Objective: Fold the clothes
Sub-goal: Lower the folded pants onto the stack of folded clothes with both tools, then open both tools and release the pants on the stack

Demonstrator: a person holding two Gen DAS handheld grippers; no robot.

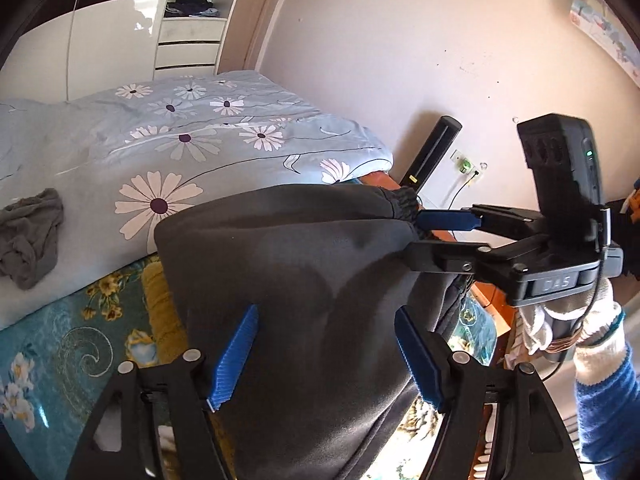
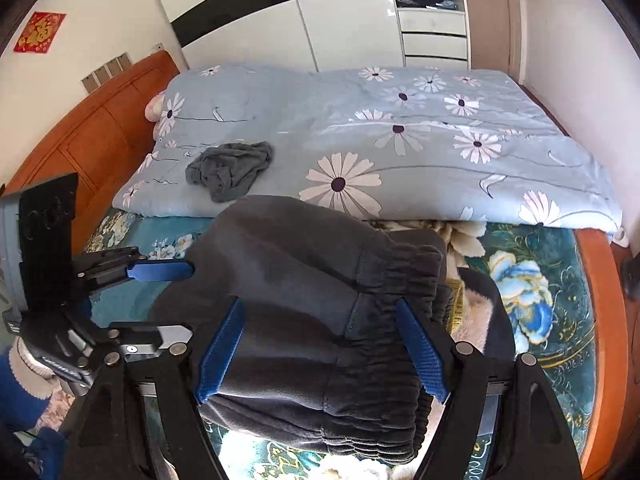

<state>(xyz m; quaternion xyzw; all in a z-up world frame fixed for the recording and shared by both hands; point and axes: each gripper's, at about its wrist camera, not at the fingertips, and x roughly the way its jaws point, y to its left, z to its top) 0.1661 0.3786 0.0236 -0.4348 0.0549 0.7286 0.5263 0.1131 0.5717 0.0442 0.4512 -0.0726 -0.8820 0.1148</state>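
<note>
Dark grey trousers (image 1: 304,280) with an elastic waistband (image 2: 400,280) hang folded over both grippers above the bed. My left gripper (image 1: 324,356) has its blue pads apart with the cloth draped between them; it also shows in the right wrist view (image 2: 176,300), jaws spread at the cloth's left edge. My right gripper (image 2: 320,348) is also spread, with the waistband bunched between its pads; it shows in the left wrist view (image 1: 424,236) at the waistband end. A crumpled grey garment (image 2: 230,170) lies on the quilt.
A light blue quilt with daisies (image 2: 400,140) is folded on the bed over a teal flowered sheet (image 2: 540,280). An orange wooden headboard (image 2: 80,140) stands at the left. A white wardrobe (image 2: 340,20) with open shelves stands behind. A pink wall (image 1: 400,60) runs along the far side.
</note>
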